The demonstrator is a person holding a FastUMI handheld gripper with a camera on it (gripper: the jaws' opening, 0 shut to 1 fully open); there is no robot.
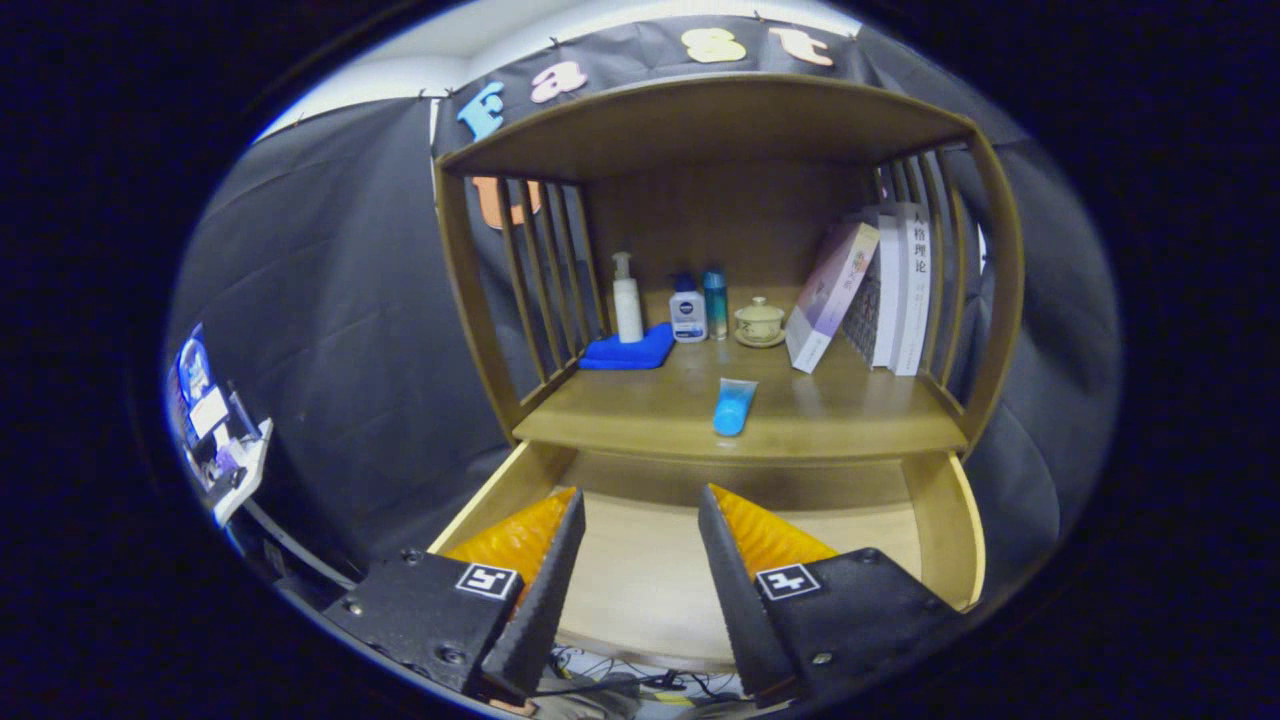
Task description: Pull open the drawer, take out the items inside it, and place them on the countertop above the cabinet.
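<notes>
The gripper (640,505) is hovering over the pulled-out drawer (945,520) — fingers spread wide, holding nothing. A blue tube (733,406) is lying on the countertop (850,420) beyond them — ahead of bottles (688,309), a cup (759,322) and books (880,295).

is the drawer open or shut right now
Open. The drawer is pulled out below the countertop, its bare wooden floor showing between and beyond the open, empty hand-held gripper. A blue tube lies on the countertop.

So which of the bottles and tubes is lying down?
The blue tube, alone near the countertop's front edge, beyond the open tongs. The white pump bottle and two blue bottles stand upright at the back.
</notes>
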